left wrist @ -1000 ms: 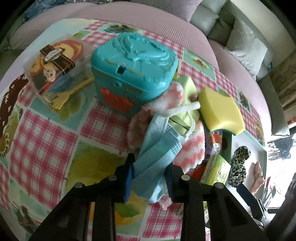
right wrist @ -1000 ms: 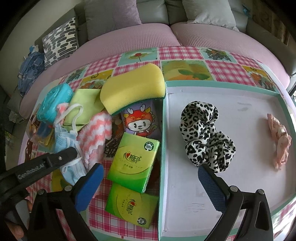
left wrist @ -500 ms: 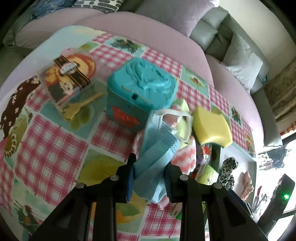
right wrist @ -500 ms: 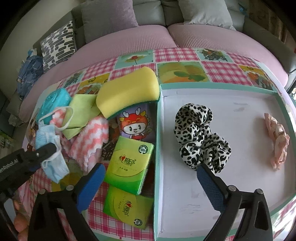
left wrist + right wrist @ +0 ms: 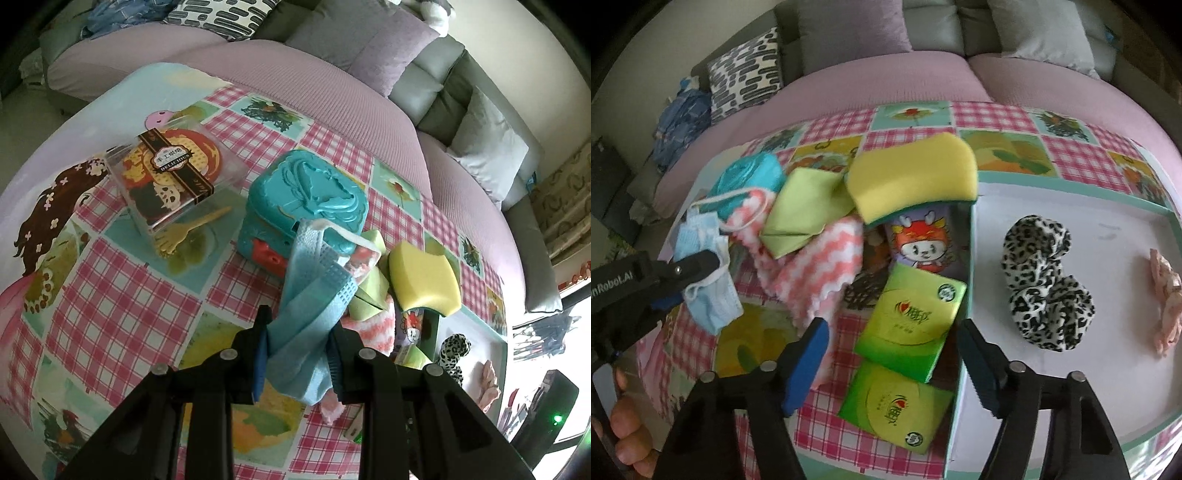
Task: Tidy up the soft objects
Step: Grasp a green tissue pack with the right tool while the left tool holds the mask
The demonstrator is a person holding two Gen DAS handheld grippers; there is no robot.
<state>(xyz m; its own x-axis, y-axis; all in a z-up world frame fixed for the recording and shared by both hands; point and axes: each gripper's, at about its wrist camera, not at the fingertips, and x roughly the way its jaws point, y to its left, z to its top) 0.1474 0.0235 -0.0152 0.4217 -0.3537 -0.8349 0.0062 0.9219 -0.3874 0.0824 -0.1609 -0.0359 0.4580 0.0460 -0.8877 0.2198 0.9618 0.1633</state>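
My left gripper (image 5: 297,349) is shut on a light blue face mask (image 5: 310,295) and holds it above the checked cloth; it also shows in the right wrist view (image 5: 705,291). My right gripper (image 5: 897,354) is open and empty above two green tissue packs (image 5: 914,314). A yellow sponge (image 5: 916,177), a green cloth (image 5: 803,210) and a pink-and-white wavy cloth (image 5: 820,273) lie in a heap. A leopard scrunchie (image 5: 1045,288) and a pink scrunchie (image 5: 1163,299) lie in the white tray (image 5: 1108,387).
A teal plastic case (image 5: 306,206) stands behind the mask. A clear cake box (image 5: 170,181) with a yellow fork lies to its left. A purple cartoon pack (image 5: 923,240) lies beside the tray wall. A pink sofa with cushions runs behind.
My left gripper has risen and pulled back with the mask, lifting it off the heap. My right gripper has shifted left, from over the tray's edge to over the tissue packs.
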